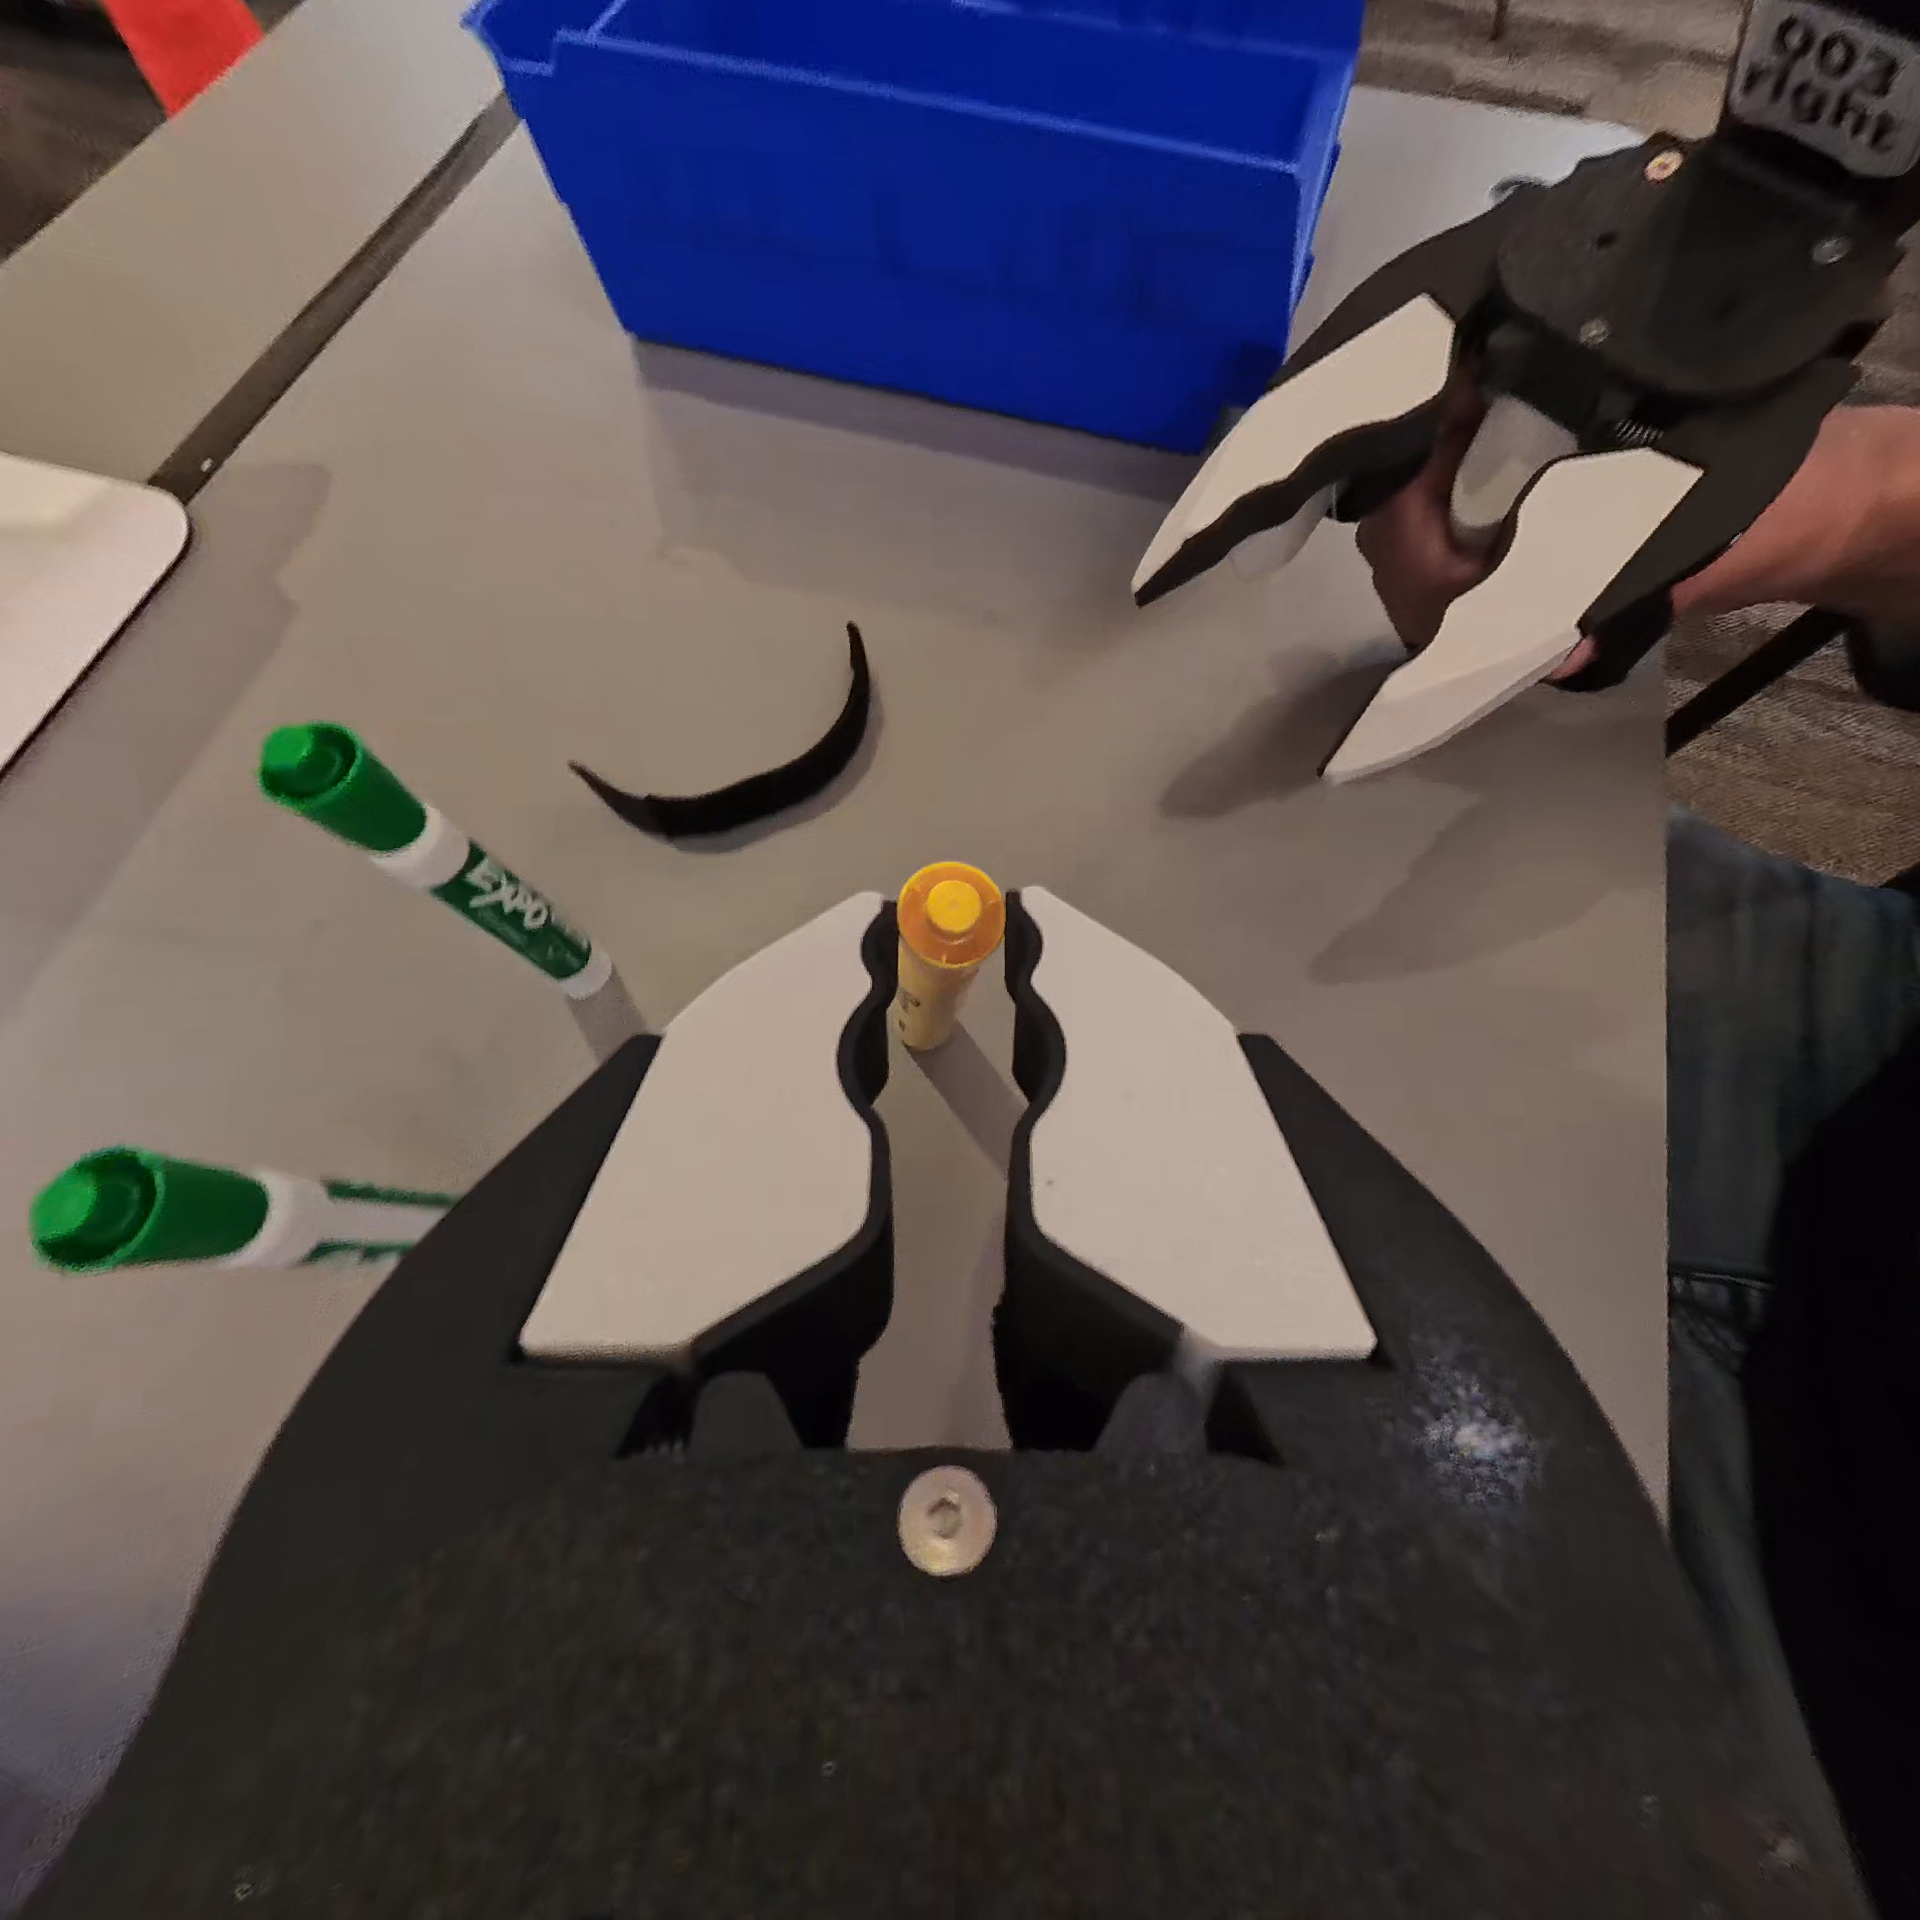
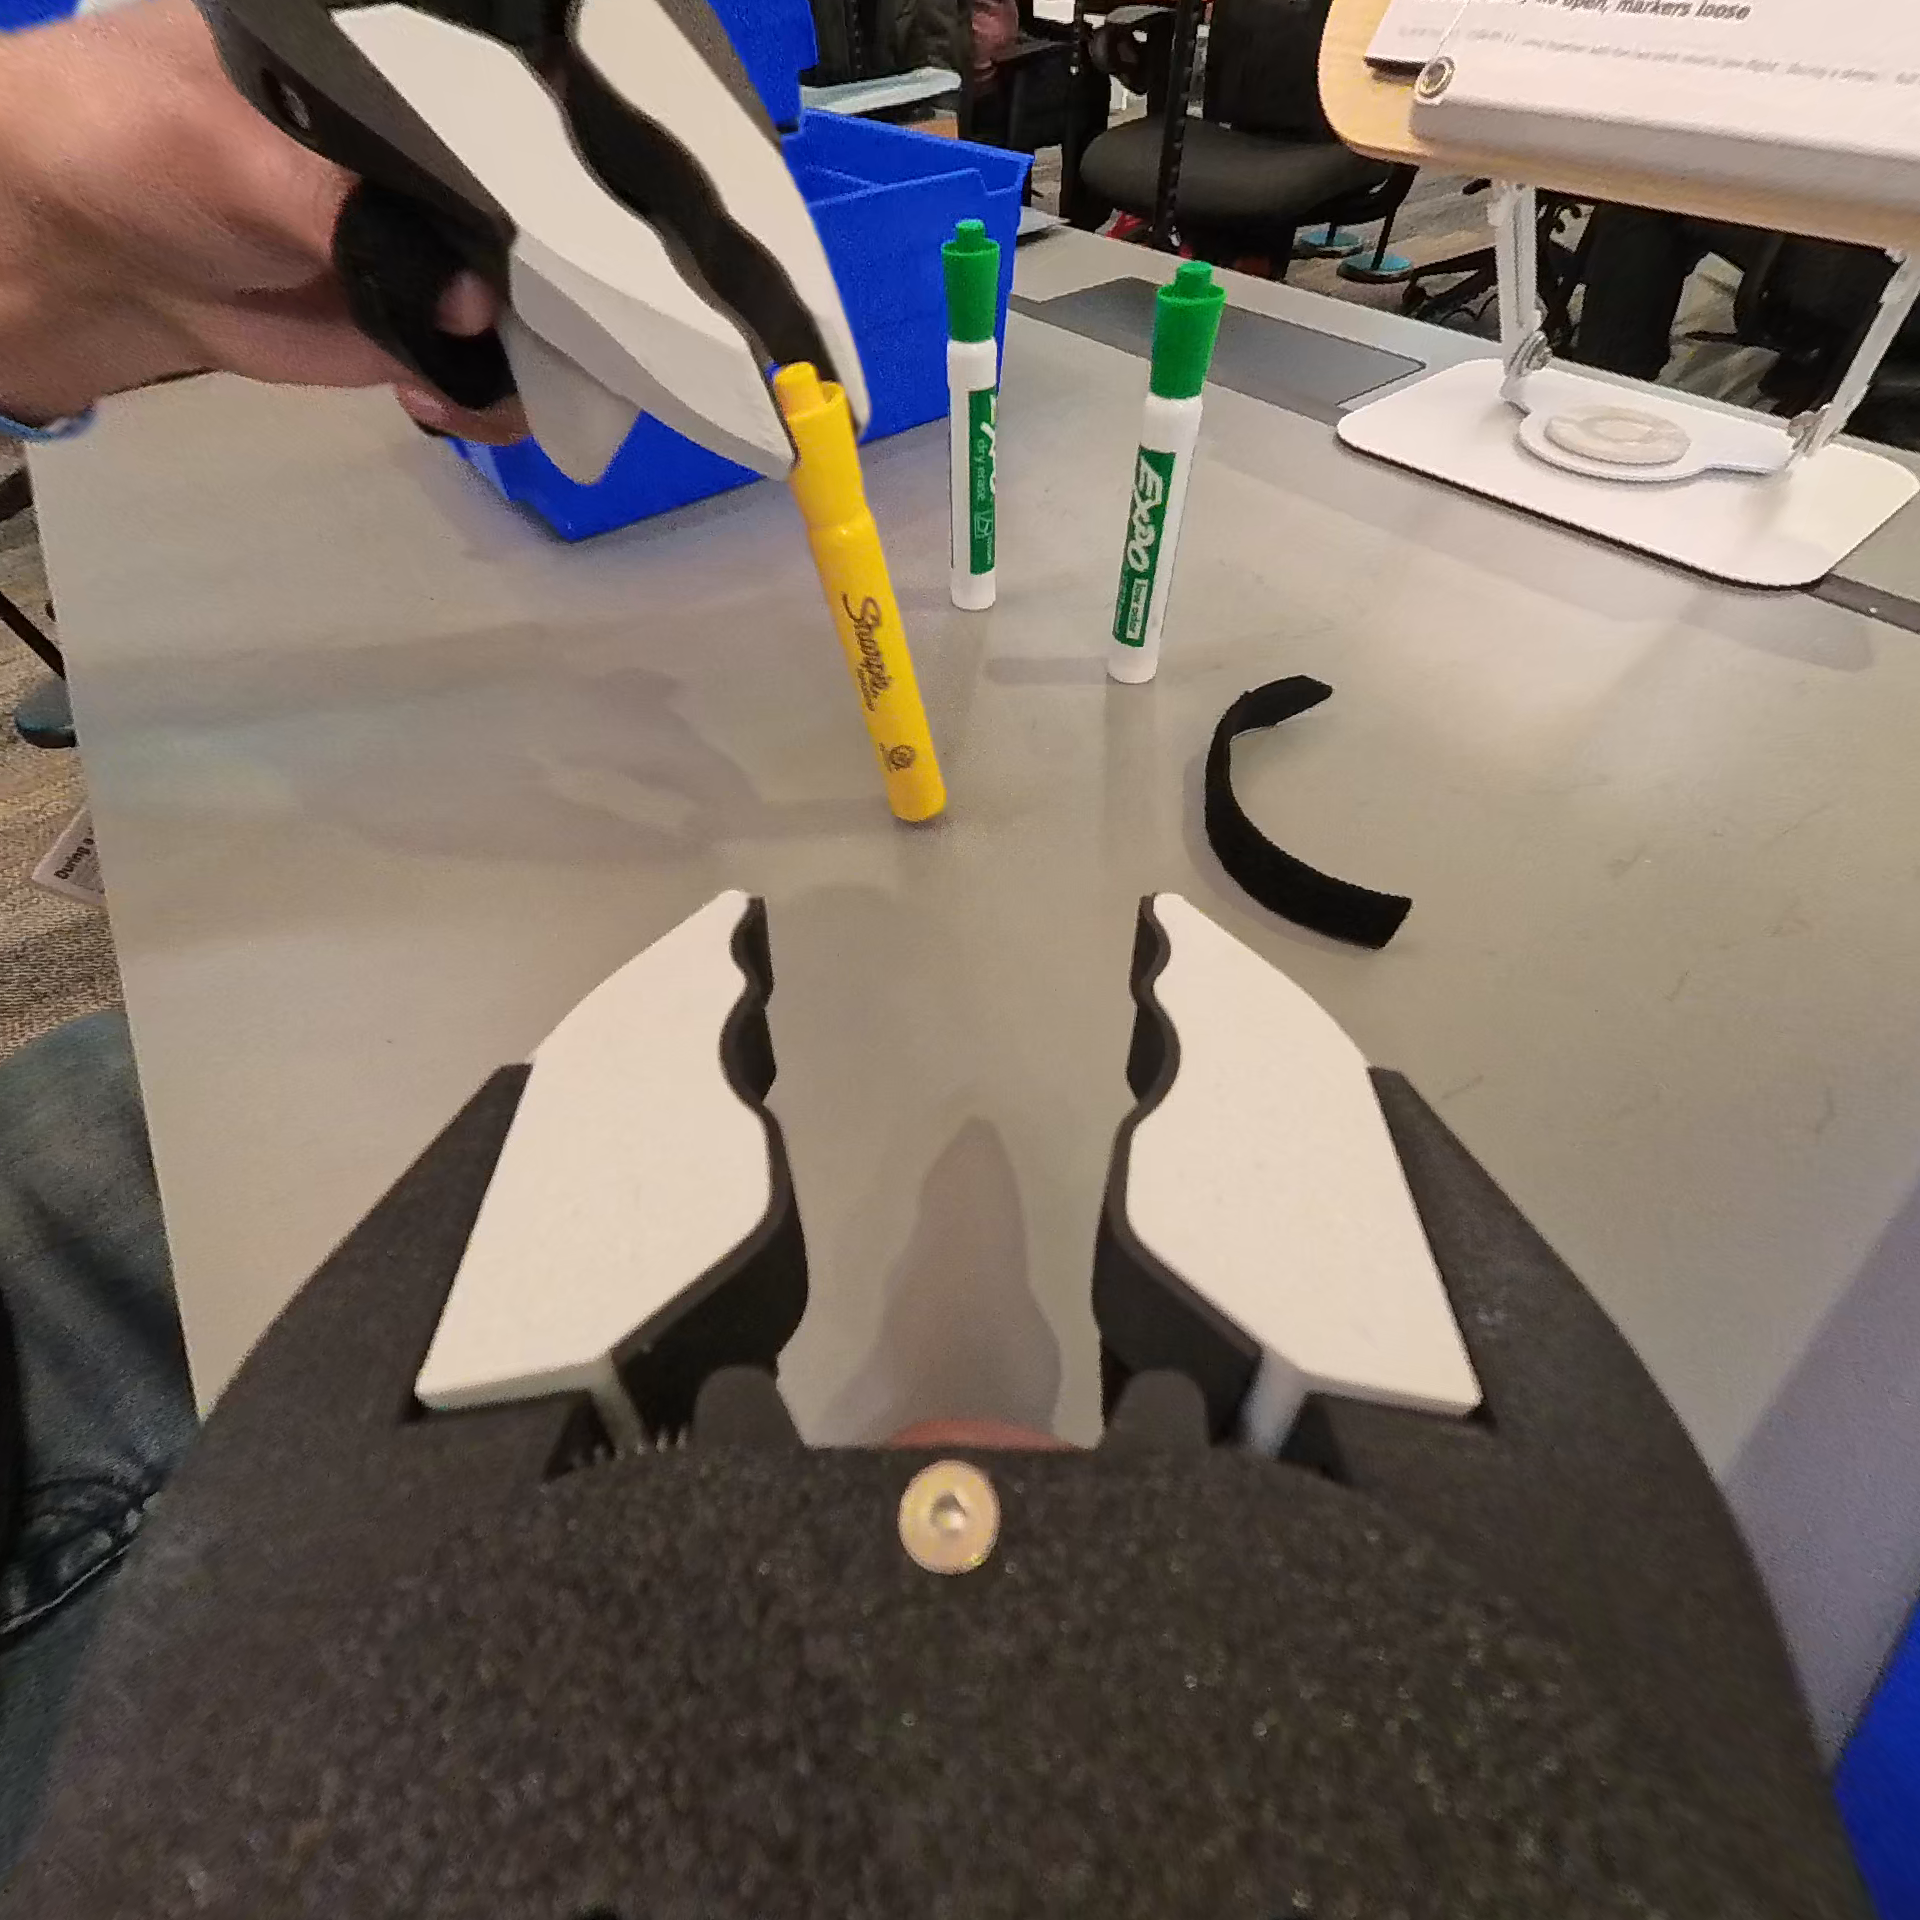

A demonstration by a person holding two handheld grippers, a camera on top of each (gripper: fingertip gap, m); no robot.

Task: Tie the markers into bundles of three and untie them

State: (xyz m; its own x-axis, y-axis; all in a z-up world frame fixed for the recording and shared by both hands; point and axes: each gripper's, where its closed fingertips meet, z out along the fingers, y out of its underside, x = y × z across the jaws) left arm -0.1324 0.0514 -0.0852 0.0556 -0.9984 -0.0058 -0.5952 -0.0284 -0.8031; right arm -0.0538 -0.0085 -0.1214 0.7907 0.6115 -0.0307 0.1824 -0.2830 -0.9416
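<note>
The yellow marker point(image 2: 864, 613) is standing tilted on the grey table point(image 2: 416, 675), its lower end touching the surface, and the left gripper point(image 1: 950, 914) is pinching its cap between the two fingertips, the jaws being narrow around it. A hand point(image 2: 156, 239) is gripping the handle of this gripper from above, and the fingers are pointing down and forward. Just beyond the yellow marker, two green markers point(image 2: 1153, 488) are standing upright, near each other but not touching. A black strap point(image 2: 1283, 831) is lying curved on the table, between the two grippers and apart from all the markers. The right gripper point(image 2: 951, 935) is hovering over the table with its jaws wide apart, holding nothing; bare table is lying in front of it. A blue bin point(image 1: 935, 208) is sitting behind the markers, and a white stand point(image 2: 1621, 468) is resting further to the right.
</note>
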